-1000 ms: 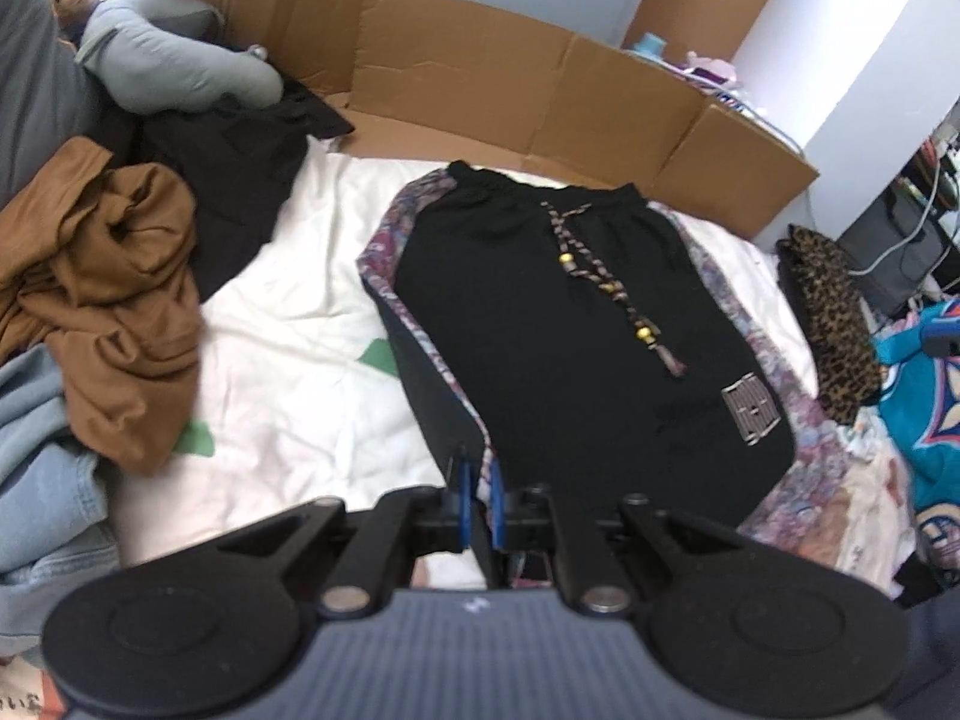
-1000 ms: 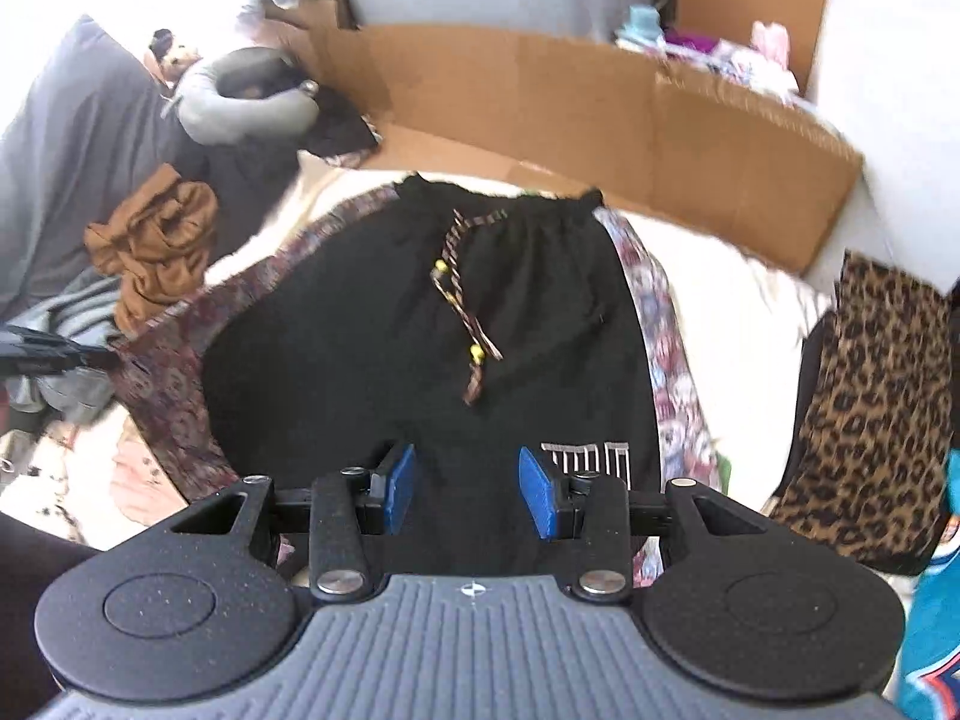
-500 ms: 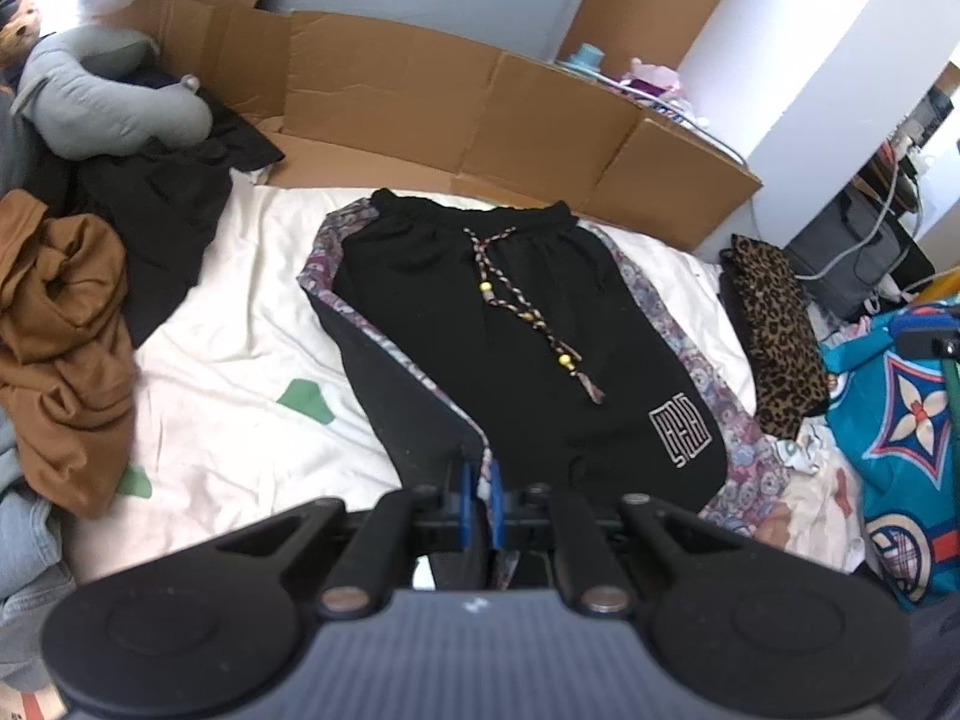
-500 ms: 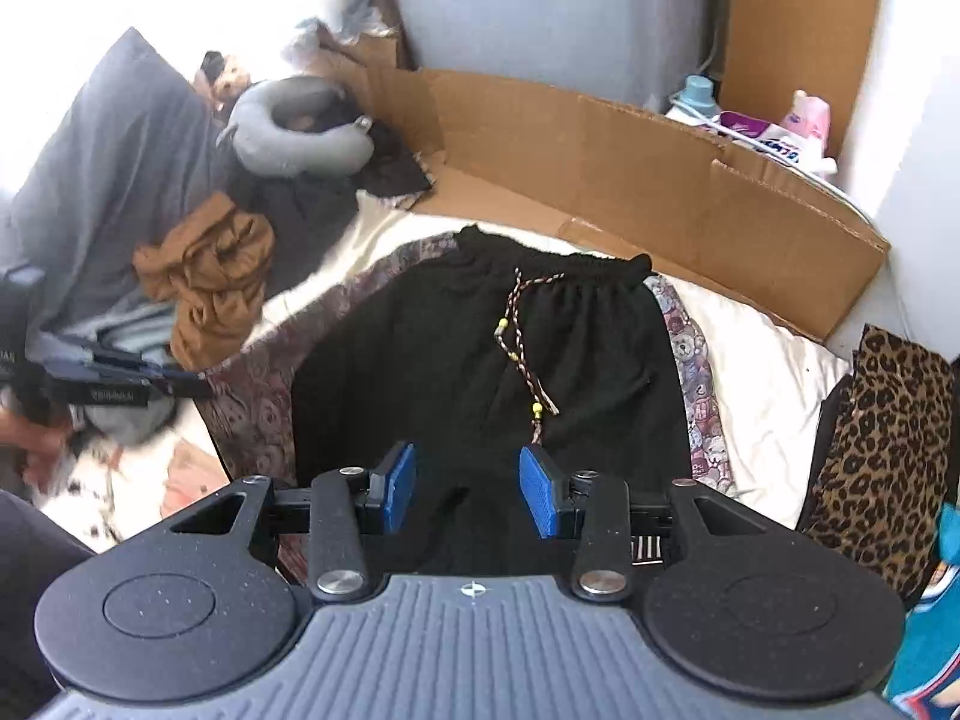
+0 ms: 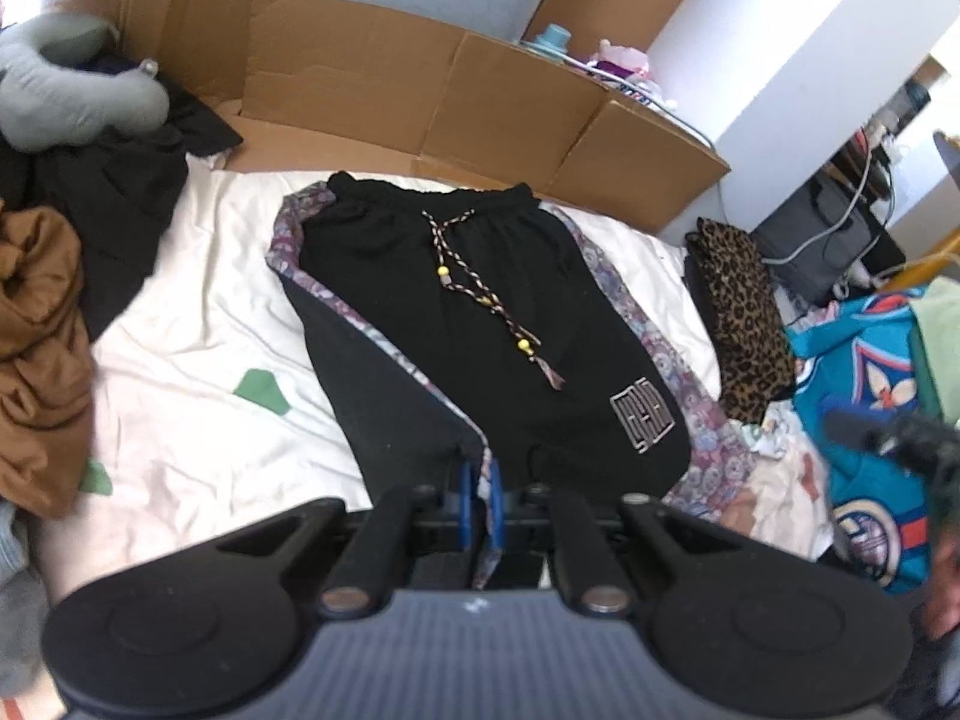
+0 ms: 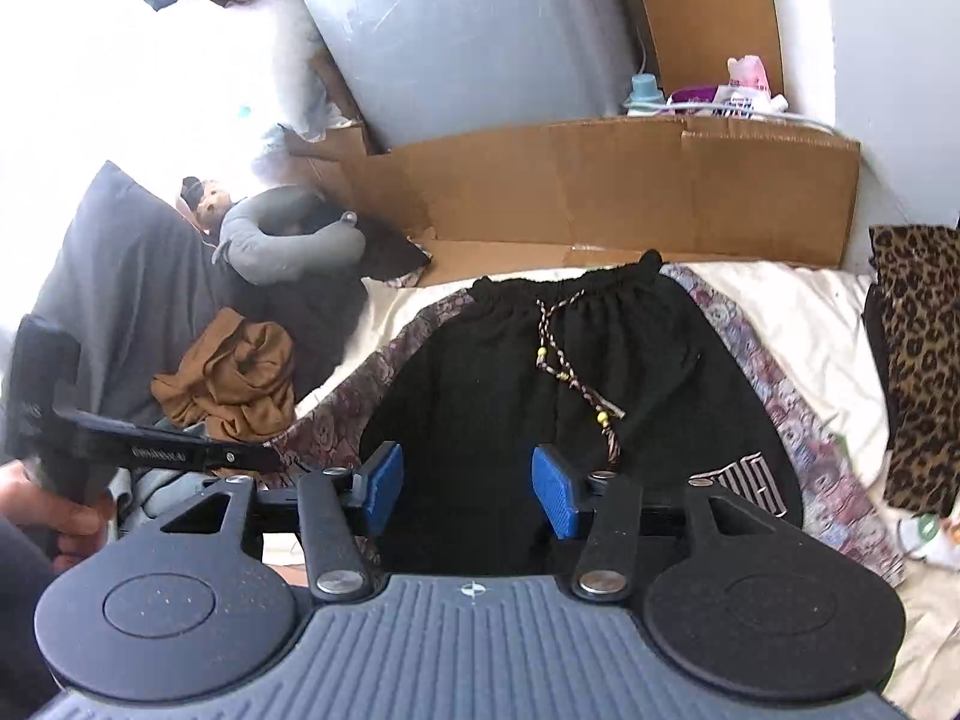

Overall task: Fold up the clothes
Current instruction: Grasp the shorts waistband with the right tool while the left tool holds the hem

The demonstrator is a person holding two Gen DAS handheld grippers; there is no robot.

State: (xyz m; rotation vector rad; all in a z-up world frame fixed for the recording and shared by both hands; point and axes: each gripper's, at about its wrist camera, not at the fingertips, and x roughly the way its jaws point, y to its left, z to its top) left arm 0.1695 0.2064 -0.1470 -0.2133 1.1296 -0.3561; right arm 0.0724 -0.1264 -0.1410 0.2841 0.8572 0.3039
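Note:
Black pants (image 5: 480, 312) with patterned side stripes and a beaded drawstring lie on the white sheet (image 5: 192, 324), waistband toward the cardboard. My left gripper (image 5: 479, 504) is shut on the lower hem of the pants, lifting the near left edge so the fabric folds up toward me. In the right wrist view the same pants (image 6: 492, 372) spread out ahead, and my right gripper (image 6: 465, 486) hangs open above their lower part with nothing between its blue pads. The left gripper (image 6: 150, 450) shows at the left there, held by a hand.
Flattened cardboard (image 5: 420, 96) lines the far side. A brown garment (image 5: 36, 348), black clothes and a grey neck pillow (image 5: 66, 96) pile up at the left. A leopard-print piece (image 5: 744, 324) and a teal garment (image 5: 864, 420) lie at the right.
The left gripper has pulled back and up with the hem, so the pants look farther away. The right gripper has also risen and drawn back, staying open.

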